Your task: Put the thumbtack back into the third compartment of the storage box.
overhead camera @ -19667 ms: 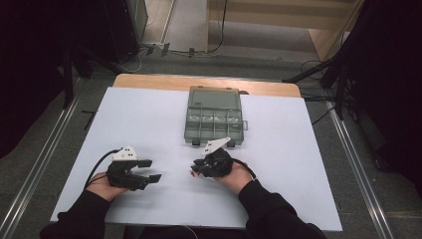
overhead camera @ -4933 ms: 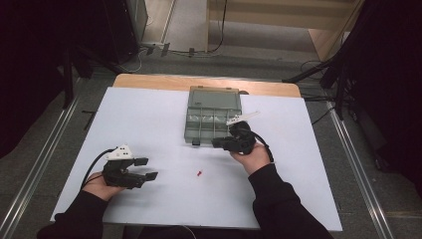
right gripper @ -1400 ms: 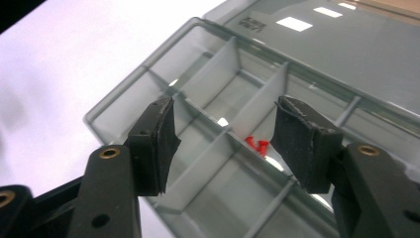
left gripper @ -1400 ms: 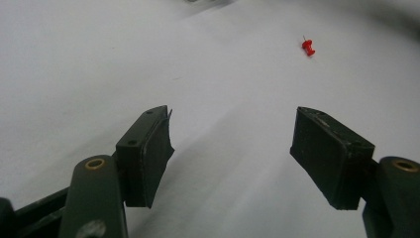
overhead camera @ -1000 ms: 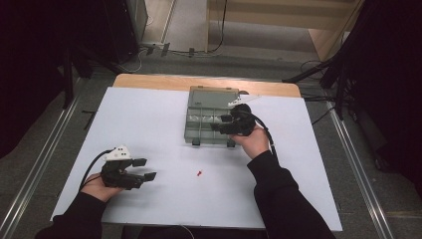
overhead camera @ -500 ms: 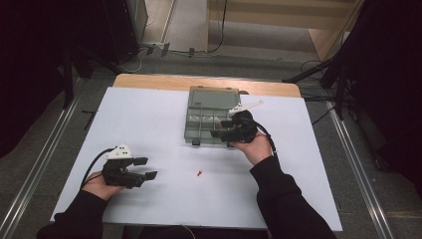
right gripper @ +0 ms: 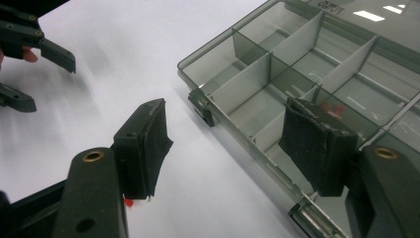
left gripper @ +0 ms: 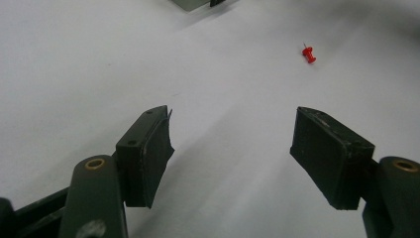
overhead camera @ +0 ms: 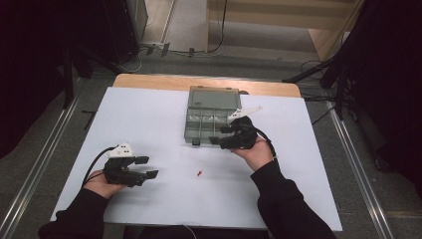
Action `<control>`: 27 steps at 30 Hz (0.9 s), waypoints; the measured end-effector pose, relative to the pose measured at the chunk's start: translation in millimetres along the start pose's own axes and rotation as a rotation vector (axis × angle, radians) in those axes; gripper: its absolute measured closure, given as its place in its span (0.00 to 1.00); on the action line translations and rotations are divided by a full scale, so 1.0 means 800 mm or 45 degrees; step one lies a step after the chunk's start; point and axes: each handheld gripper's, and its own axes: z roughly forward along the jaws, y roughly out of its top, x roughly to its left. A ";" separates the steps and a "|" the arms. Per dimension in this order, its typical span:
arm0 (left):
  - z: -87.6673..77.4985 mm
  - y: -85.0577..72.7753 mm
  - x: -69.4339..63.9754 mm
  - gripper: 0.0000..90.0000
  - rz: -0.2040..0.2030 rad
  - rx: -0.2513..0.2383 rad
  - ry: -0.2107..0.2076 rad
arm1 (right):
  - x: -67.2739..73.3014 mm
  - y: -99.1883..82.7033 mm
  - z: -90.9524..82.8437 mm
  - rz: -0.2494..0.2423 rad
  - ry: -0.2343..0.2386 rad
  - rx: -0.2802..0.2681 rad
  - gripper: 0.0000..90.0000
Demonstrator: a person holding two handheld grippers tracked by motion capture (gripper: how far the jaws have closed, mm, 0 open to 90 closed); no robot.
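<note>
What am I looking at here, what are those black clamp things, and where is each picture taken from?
A person sits at a white table holding a hand-held clamp tool in each hand. One picture looks down from above; the other two come from cameras riding on each tool, looking along its black jaws. The left gripper rests on the table, open and empty. The right gripper is at the front edge of a clear divided box, also open and holding nothing. A red pushpin lies loose on the table between the hands. Something small and red shows in one of the box's sections.
</note>
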 end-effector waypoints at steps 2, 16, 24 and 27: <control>0.000 0.000 0.001 0.34 0.001 0.004 -0.003 | 0.002 -0.001 0.000 -0.001 0.009 0.003 0.40; 0.002 0.002 0.002 0.34 0.000 0.006 -0.004 | 0.018 -0.014 -0.001 -0.025 0.049 0.009 0.40; 0.003 0.003 0.001 0.34 0.002 -0.001 -0.008 | 0.025 -0.024 0.006 -0.047 0.066 0.041 0.40; 0.003 0.003 0.001 0.34 0.005 -0.003 -0.010 | 0.027 -0.027 0.008 -0.047 0.072 0.044 0.40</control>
